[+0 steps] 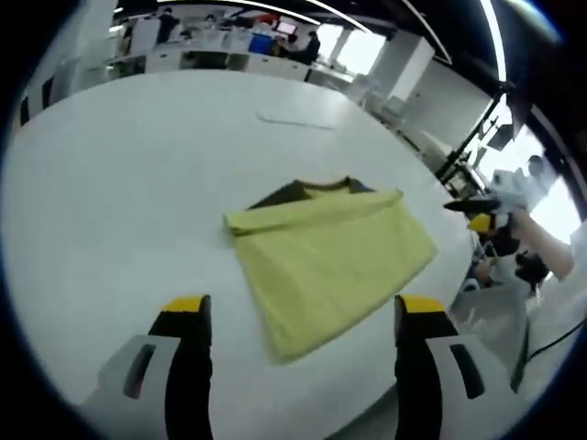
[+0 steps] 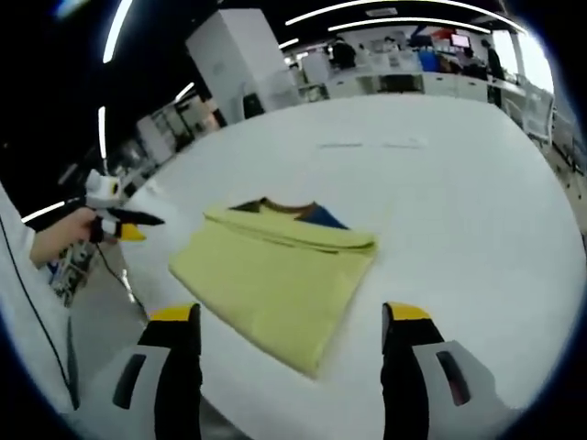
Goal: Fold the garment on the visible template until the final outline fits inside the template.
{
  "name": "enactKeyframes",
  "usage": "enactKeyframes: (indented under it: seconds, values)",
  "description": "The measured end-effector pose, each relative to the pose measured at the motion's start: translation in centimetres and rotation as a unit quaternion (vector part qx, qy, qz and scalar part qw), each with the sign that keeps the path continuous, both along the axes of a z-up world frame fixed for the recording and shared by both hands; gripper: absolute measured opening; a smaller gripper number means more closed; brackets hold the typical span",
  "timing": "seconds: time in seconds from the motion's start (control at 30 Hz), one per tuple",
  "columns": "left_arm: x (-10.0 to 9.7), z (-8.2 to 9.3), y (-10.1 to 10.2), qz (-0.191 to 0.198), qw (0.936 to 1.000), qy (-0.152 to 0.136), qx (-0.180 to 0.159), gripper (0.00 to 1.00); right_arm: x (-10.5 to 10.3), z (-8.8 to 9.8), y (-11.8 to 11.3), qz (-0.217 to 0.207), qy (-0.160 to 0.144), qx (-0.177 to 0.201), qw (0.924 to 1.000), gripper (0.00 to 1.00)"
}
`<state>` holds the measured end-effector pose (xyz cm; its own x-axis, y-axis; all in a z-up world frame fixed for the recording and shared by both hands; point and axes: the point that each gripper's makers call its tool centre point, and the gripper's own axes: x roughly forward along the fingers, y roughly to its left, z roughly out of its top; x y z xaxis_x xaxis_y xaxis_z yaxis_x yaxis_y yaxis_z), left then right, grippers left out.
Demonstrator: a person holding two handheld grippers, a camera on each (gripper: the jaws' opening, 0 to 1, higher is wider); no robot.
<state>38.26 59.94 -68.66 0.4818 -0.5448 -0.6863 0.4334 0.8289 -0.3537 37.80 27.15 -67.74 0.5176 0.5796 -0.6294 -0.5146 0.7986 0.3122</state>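
Note:
A yellow garment lies folded into a rough rectangle on the white table. A dark collar strip peeks out at its far edge. My left gripper hovers short of the garment's near edge, jaws wide open and empty. A hand holds my right gripper beyond the table's right edge. In the right gripper view the same garment lies ahead, with a brown and blue collar patch. My right gripper is open and empty. At the left, off the table, a hand holds the left gripper.
The round white table's edge runs close under both grippers. A faint pale strip lies on the table far beyond the garment. Desks, monitors and people fill the office background. A cable hangs beside the person's sleeve.

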Motion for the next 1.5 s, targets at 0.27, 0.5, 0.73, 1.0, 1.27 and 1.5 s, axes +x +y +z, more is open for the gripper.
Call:
enactKeyframes:
  seconds: [0.27, 0.5, 0.73, 1.0, 1.27, 1.5]
  values:
    - [1.1, -1.1, -0.4, -0.005, 0.9997, -0.011, 0.021, 0.71, 1.1, -0.5, 0.8, -0.004, -0.018, -0.002, 0.9998, 0.71]
    - [2.1, -2.0, -2.0, -0.015, 0.9989, -0.03, 0.034, 0.62, 2.2, -1.0, 2.1, -0.01, -0.04, -0.011, 0.9991, 0.62]
    - [3.2, -2.7, -3.1, -0.015, 0.9986, -0.039, 0.031, 0.56, 2.5, -2.9, 4.0, 0.004, -0.033, -0.027, 0.9991, 0.61]
    - [4.2, -3.3, -3.8, -0.019, 0.9979, -0.05, 0.037, 0.52, 3.5, -3.8, 5.1, 0.005, -0.036, -0.038, 0.9986, 0.59]
    - [4.5, -4.5, -4.2, -0.02, 0.9975, -0.053, 0.042, 0.48, 4.6, -4.6, 5.3, -0.003, -0.041, -0.057, 0.9975, 0.56]
    - [5.0, -5.2, -4.6, -0.015, 0.997, -0.058, 0.048, 0.45, 5.7, -5.4, 5.4, -0.019, -0.042, -0.067, 0.9967, 0.54]
